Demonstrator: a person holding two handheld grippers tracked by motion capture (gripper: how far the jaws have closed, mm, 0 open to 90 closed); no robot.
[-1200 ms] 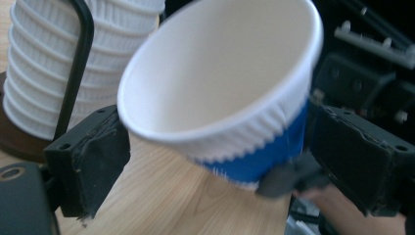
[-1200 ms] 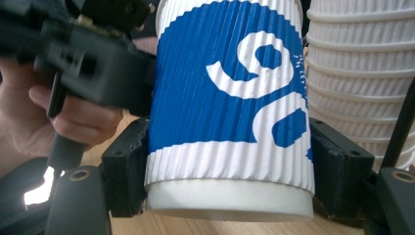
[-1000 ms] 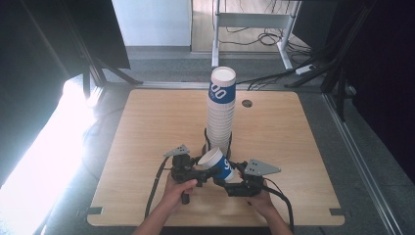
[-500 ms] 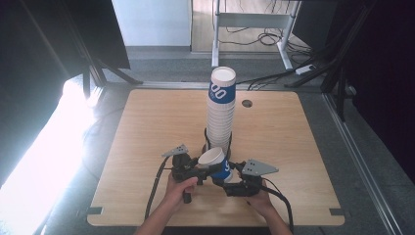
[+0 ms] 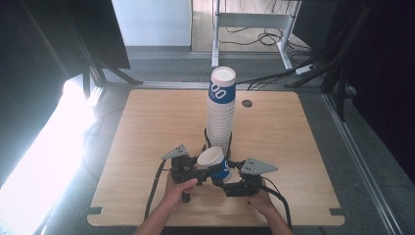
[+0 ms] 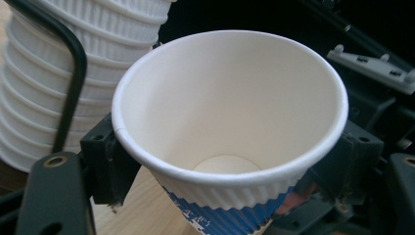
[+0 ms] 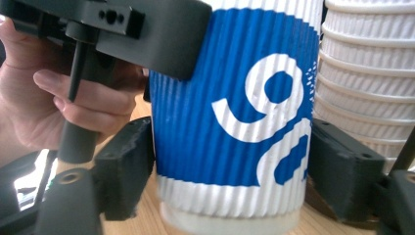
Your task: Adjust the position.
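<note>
Both hand-held grippers [image 5: 211,172] clamp cup [image 6: 230,122]; high view adds stack [image 5: 220,110].

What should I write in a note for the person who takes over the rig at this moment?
Left tool: shut on the single paper cup just under its rim; a jaw sits on each side.
Right tool: shut on the same cup lower down, on the blue ribbed sleeve.
The cup is empty, mouth tilted toward the left tool, near the table's front edge between both hands.
The tall cup stack stands upright just behind it, inside a black wire holder.
Done: one cup is apart from the stack.
Left: probably releasing one tool and setting the cup down; where it should go is not visible.
</note>
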